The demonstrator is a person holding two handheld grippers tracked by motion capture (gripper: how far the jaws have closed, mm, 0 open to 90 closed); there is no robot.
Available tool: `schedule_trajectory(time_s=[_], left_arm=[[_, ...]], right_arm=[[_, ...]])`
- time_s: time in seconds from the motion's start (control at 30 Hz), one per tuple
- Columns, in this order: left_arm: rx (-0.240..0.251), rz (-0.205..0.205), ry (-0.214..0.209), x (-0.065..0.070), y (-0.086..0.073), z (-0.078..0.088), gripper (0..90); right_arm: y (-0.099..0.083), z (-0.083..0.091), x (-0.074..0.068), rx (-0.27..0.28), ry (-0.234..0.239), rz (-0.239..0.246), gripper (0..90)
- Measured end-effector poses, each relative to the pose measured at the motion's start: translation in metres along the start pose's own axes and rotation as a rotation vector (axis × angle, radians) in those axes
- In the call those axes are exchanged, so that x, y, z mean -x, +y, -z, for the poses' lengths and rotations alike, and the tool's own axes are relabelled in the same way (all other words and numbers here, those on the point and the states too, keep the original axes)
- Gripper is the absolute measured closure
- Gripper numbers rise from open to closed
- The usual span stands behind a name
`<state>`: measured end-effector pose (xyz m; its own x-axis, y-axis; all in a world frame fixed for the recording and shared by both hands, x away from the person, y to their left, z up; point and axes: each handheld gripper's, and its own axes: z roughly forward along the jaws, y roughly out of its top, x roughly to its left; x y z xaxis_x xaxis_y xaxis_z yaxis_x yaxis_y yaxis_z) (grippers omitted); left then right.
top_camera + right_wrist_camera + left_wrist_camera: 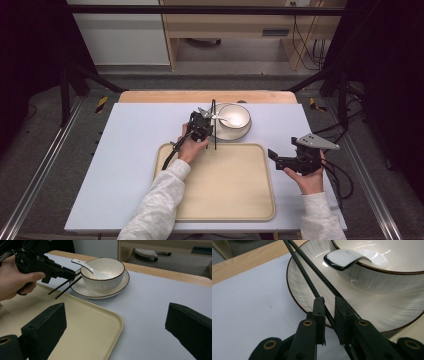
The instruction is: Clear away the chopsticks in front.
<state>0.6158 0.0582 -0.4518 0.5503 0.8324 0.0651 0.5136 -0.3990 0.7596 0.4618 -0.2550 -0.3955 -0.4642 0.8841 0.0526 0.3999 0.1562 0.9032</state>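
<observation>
The fingers [319, 315] of the left gripper [329, 317] are closed on a pair of thin black chopsticks [312, 277], which pass between the two pads. The chopsticks run from the fingers up over the rim of a round white ceramic plate with a dark brown edge [297, 272]. On this plate stands a white ceramic bowl with a brown rim [387, 277], and a white ceramic spoon [344, 260] leans on the bowl's edge. In the high view the left gripper [207, 127] is just beside the plate [235, 134], at the far edge of a beige rectangular plastic tray [220, 200]. The right gripper [274, 156] is held just right of the tray, well apart from the bowl [234, 116], and its fingers [47, 325] are wide open with nothing between them. All rests on a pale blue table [125, 150].
</observation>
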Motion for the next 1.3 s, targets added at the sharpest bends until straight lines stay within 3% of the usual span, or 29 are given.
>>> schedule_trajectory(time_s=[0.13,0.33,0.43,0.6,1.07,1.3], left_arm=[[0.005,-0.013,0.000,0.000,0.001,0.002,81.6],[0.022,0.018,-0.009,-0.004,0.002,-0.002,75.2],[0.010,0.012,-0.007,-0.005,0.004,-0.005,74.6],[0.003,0.009,0.002,-0.003,0.007,-0.009,78.6],[-0.002,0.078,0.051,-0.006,0.006,-0.014,85.5],[-0.001,0.084,0.044,-0.010,0.005,-0.008,85.9]], right_arm=[[0.000,0.000,0.000,0.000,0.001,0.000,4.0],[0.000,-0.001,-0.001,-0.002,0.005,-0.001,4.0],[0.000,-0.001,-0.001,-0.005,0.004,0.001,4.0],[0.000,0.000,0.000,0.001,0.004,-0.002,4.0],[0.000,0.000,0.000,0.000,0.006,0.000,4.1],[0.000,0.001,0.000,-0.001,0.005,0.001,4.1]])
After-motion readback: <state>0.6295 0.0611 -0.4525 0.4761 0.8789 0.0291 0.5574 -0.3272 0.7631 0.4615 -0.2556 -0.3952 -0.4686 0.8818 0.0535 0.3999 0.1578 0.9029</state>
